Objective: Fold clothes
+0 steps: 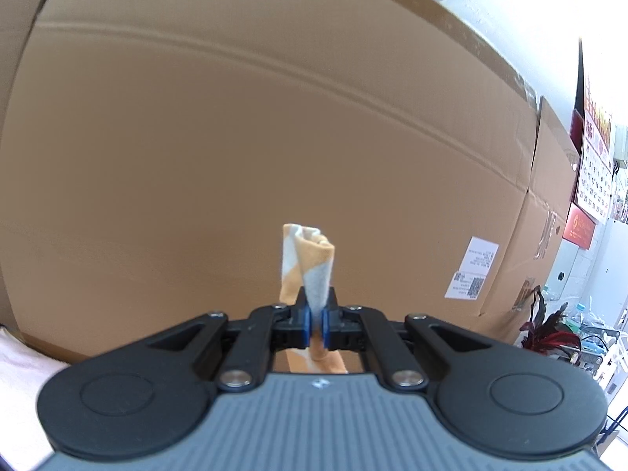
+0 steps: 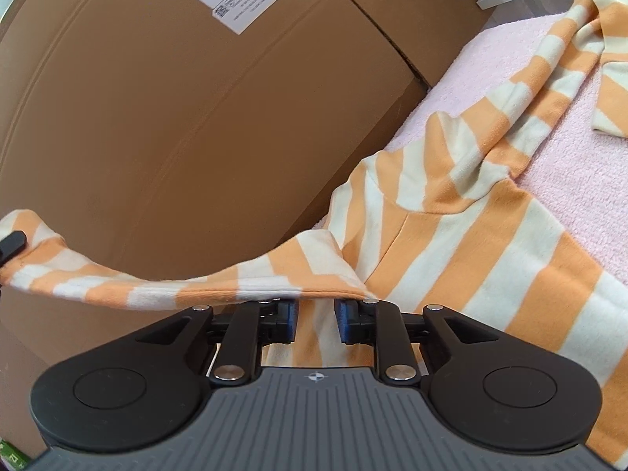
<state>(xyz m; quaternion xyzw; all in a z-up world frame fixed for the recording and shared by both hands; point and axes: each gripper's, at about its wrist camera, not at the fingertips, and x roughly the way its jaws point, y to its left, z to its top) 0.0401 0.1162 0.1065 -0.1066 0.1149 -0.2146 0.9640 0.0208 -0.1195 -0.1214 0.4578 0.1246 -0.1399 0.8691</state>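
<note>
The left hand-held gripper (image 1: 316, 327) is clamped tight on a bunched end of an orange-and-cream striped shirt (image 1: 310, 263), and the pinched cloth sticks up past its blue pads (image 1: 306, 327) while the rest hangs down beneath them. Ahead of that hand-held gripper stands a large cardboard box (image 1: 235, 137) with a white label (image 1: 471, 269) low to the right, and a wall calendar (image 1: 594, 165) hangs at the far right. The right hand-held gripper (image 2: 316, 320) has its jaws narrowly apart, with striped cloth showing in the gap between the blue pads (image 2: 345, 320), which do not press on it. A sleeve (image 2: 157, 282) stretches from just in front of those pads away to the left, where a black tip of the other hand-held gripper holds its end. The body of the shirt (image 2: 471, 216) lies ahead and to the right, spread on a pink towel (image 2: 569, 165), beside the cardboard box (image 2: 176, 117).
</note>
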